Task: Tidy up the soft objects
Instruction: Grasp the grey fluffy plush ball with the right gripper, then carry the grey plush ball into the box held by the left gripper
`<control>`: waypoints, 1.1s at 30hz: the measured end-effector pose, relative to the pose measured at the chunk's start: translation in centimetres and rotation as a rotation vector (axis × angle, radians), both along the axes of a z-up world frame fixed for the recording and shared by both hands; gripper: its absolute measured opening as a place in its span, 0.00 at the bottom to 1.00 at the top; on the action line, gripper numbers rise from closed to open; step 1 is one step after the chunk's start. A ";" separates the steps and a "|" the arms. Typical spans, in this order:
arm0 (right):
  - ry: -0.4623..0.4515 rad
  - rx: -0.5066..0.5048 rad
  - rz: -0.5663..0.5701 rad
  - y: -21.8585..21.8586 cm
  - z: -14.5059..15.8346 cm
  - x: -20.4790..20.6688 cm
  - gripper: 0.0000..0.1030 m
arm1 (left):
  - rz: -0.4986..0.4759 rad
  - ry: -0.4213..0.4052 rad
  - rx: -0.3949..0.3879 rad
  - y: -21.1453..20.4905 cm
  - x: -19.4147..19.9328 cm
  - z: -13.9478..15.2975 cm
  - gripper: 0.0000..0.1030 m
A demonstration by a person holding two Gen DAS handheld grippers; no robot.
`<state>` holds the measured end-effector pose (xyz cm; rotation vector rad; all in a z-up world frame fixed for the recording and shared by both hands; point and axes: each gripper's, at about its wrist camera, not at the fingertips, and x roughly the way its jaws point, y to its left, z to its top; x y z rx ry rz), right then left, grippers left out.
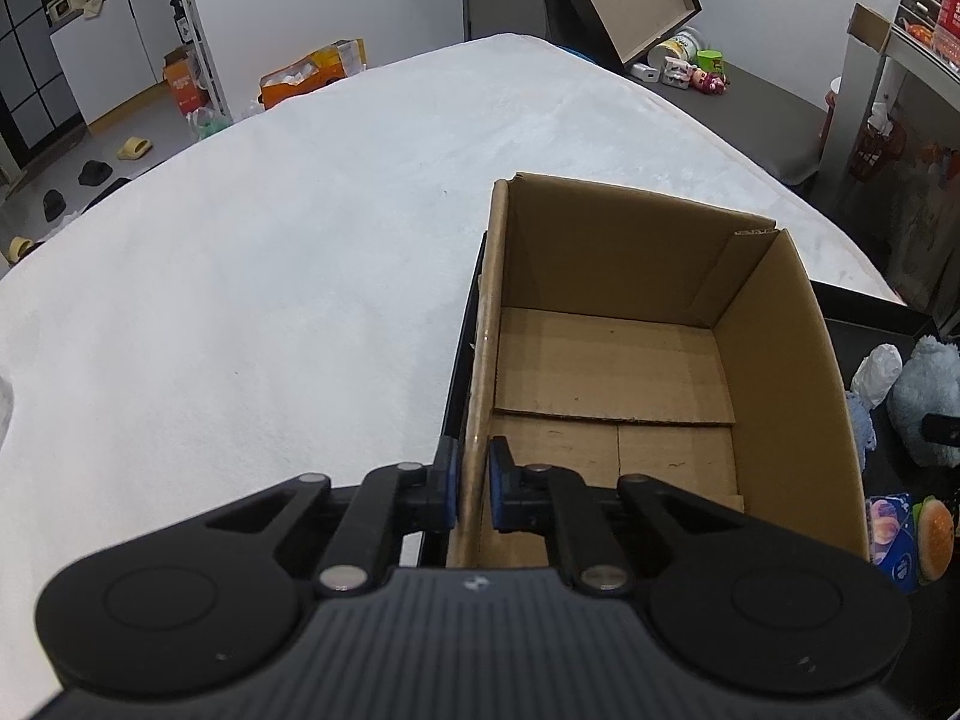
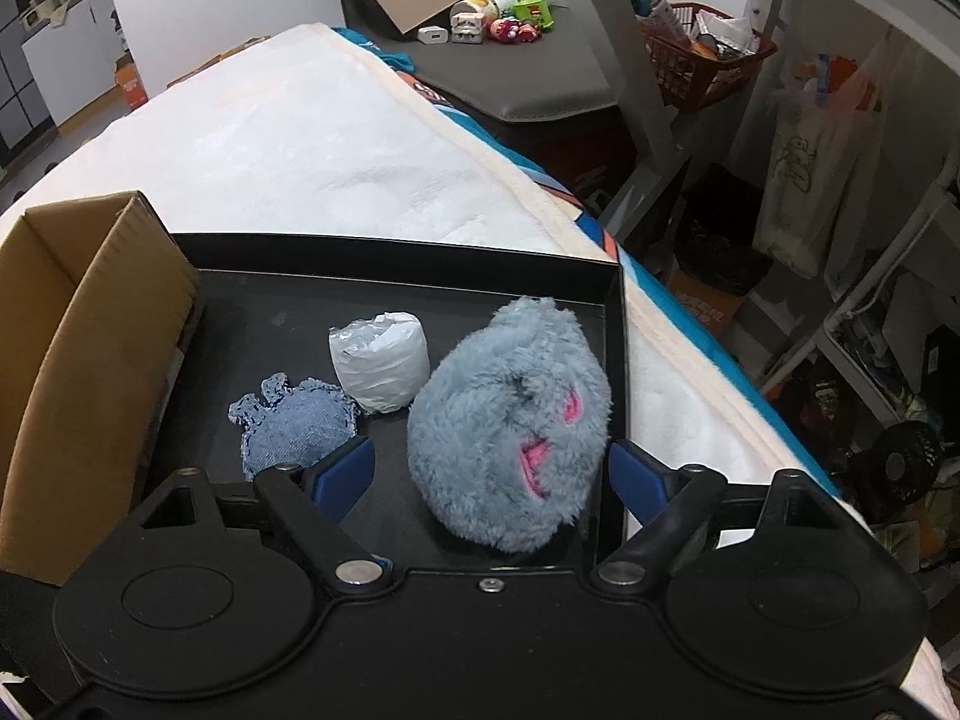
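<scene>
The left gripper (image 1: pixel 474 489) was clamped on the left wall of the open brown cardboard box (image 1: pixel 780 384), one blue pad on each side of the wall. The right gripper (image 2: pixel 489 477) had its fingers spread wide, flanking the fluffy grey-blue plush toy with pink markings (image 2: pixel 507 426) without visible contact. The toy lay in the shallow black tray (image 2: pixel 396 249), beside a white wrapped roll (image 2: pixel 379 361) and a small blue denim pouch (image 2: pixel 295 423).

Both wrist views close, looking down; share cardboard box (image 1: pixel 780 360), blue plush (image 2: pixel 510 426).
</scene>
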<state>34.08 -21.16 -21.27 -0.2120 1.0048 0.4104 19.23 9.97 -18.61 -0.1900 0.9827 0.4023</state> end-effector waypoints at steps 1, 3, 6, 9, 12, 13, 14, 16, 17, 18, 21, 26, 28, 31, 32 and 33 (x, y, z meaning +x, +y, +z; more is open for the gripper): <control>0.001 -0.005 0.004 0.2 -0.1 0.1 0.81 | 0.001 -0.002 -0.004 0.0 0.0 0.0 0.09; 0.010 -0.017 0.008 0.5 -0.5 0.2 0.79 | 0.002 -0.007 -0.016 0.2 -0.1 0.0 0.09; 0.014 -0.044 0.000 0.7 -0.5 0.5 0.62 | -0.001 -0.014 -0.026 0.4 -0.1 0.0 0.09; 0.040 -0.015 -0.013 0.3 -0.1 0.9 0.55 | -0.002 -0.022 -0.030 0.4 -0.2 0.0 0.09; 0.043 0.014 -0.030 -0.1 0.6 0.8 0.48 | -0.005 -0.034 -0.036 0.6 -0.5 0.0 0.09; 0.040 0.022 -0.033 -0.2 0.8 0.7 0.47 | -0.005 -0.037 -0.039 0.7 -0.5 0.0 0.09; 0.039 0.028 -0.035 -0.2 1.1 0.6 0.46 | -0.006 -0.041 -0.043 0.7 -0.7 0.0 0.09; 0.035 0.033 -0.025 -0.1 1.6 0.2 0.45 | -0.005 -0.046 -0.050 0.9 -0.7 0.0 0.09; 0.033 0.034 -0.019 0.1 1.8 0.0 0.45 | -0.005 -0.050 -0.054 1.0 -0.8 0.0 0.09; 0.028 0.034 -0.013 0.2 2.1 -0.2 0.44 | -0.006 -0.055 -0.057 1.0 -0.8 0.0 0.09; 0.015 0.037 -0.001 0.6 2.7 -0.9 0.44 | -0.017 -0.063 -0.061 1.0 -1.0 0.0 0.09; -0.009 0.047 0.013 1.3 4.1 -2.1 0.43 | -0.020 -0.072 -0.077 1.2 -1.2 -0.1 0.09; -0.030 0.049 0.025 1.7 4.9 -2.6 0.43 | -0.025 -0.075 -0.083 1.3 -1.3 0.0 0.10; -0.060 0.063 0.044 2.5 6.3 -3.3 0.43 | -0.032 -0.078 -0.100 1.5 -1.5 0.0 0.10; -0.068 0.070 0.051 2.8 6.8 -3.5 0.43 | -0.035 -0.079 -0.108 1.5 -1.5 0.0 0.11; -0.077 0.075 0.059 3.2 7.2 -3.7 0.43 | -0.038 -0.081 -0.118 1.6 -1.6 0.0 0.11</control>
